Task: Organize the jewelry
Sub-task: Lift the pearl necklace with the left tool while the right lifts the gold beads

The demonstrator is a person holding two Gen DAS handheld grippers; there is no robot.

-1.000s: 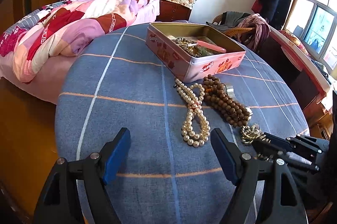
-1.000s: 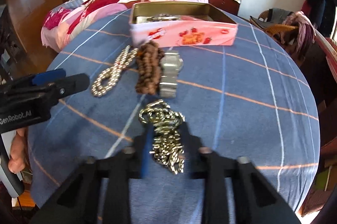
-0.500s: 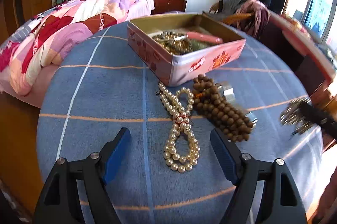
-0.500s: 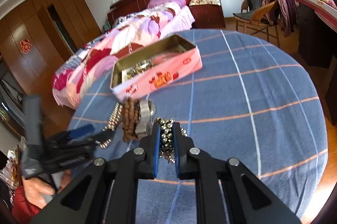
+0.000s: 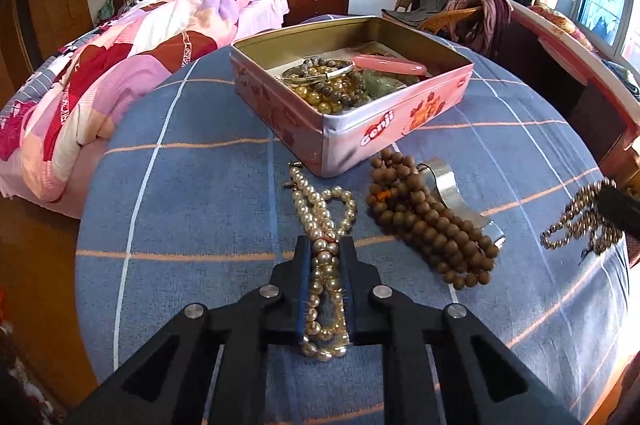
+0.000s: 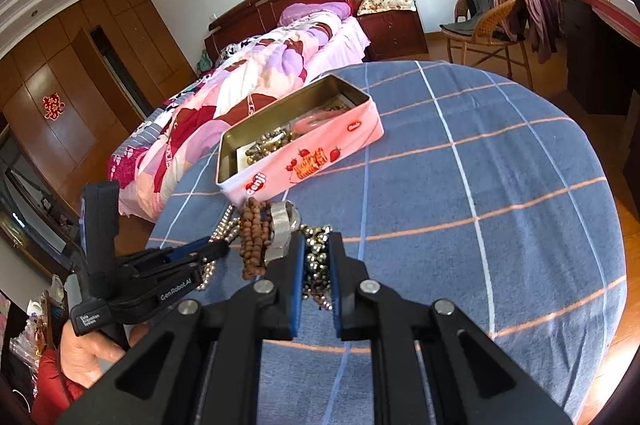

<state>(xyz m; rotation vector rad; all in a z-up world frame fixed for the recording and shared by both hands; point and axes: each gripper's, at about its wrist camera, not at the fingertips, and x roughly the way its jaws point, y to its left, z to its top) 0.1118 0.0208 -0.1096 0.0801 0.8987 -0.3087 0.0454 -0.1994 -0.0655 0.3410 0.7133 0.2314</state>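
A pearl necklace (image 5: 320, 201) lies on the blue checked tablecloth (image 5: 192, 209), and my left gripper (image 5: 325, 245) is closing on its lower loop, blue pads squeezing the strands. My right gripper (image 6: 316, 245) is shut on a metallic bead chain (image 6: 316, 265), which dangles above the cloth; from the left wrist the chain (image 5: 572, 221) hangs at the right edge. An open pink tin (image 5: 360, 141) holding beaded bracelets stands just beyond. Brown wooden beads (image 5: 424, 221) and a silver bangle (image 5: 444, 181) lie between the two grippers.
The round table ends close behind both grippers. A bed with a pink quilt (image 5: 140, 53) stands to the left, and a wicker chair with clothes (image 6: 492, 21) at the back right. A hand (image 6: 88, 349) holds the left gripper's handle.
My left gripper slid forward over the pearl necklace and its jaws came together on it. The right gripper lifted the metallic chain off the cloth and rolled.
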